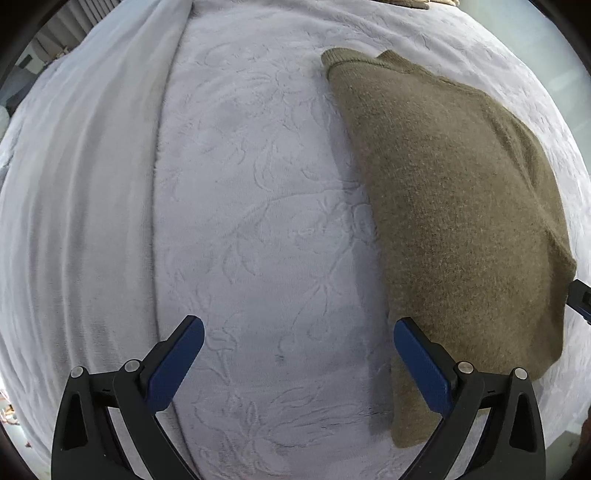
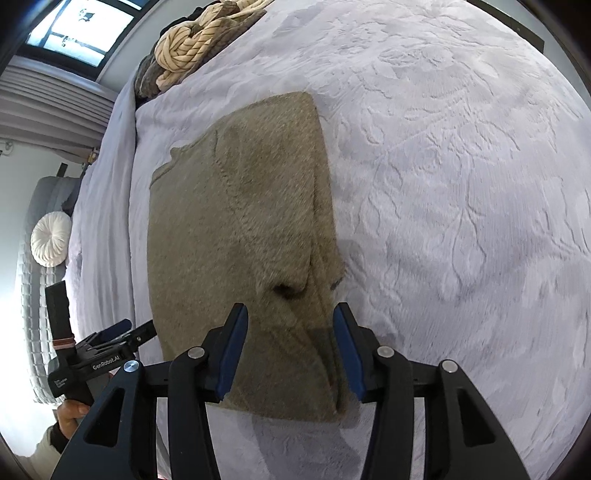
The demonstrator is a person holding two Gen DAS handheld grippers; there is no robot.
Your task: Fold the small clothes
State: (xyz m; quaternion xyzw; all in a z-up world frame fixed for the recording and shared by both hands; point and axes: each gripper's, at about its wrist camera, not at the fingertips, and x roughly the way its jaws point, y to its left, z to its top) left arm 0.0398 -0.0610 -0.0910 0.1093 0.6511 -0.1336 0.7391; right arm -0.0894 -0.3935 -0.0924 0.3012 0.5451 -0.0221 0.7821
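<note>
Olive sweater point(image 2: 236, 236) lying part-folded on the bed point(image 2: 461, 184), left gripper point(image 1: 299, 365) jaws wide apart beside it, right gripper point(image 2: 288, 350) jaws apart over near hem w/ nothing gripped — risk: single-layer pinch undoing fold.

Olive knit sweater point(image 2: 236, 236), folded lengthwise, flat on bedspread point(image 2: 461, 184)

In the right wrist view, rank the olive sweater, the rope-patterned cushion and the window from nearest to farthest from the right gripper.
1. The olive sweater lies folded on the bed, directly under the open right gripper.
2. The rope-patterned cushion sits at the bed's far edge, upper left.
3. The window is beyond the bed, in the top left corner.
</note>
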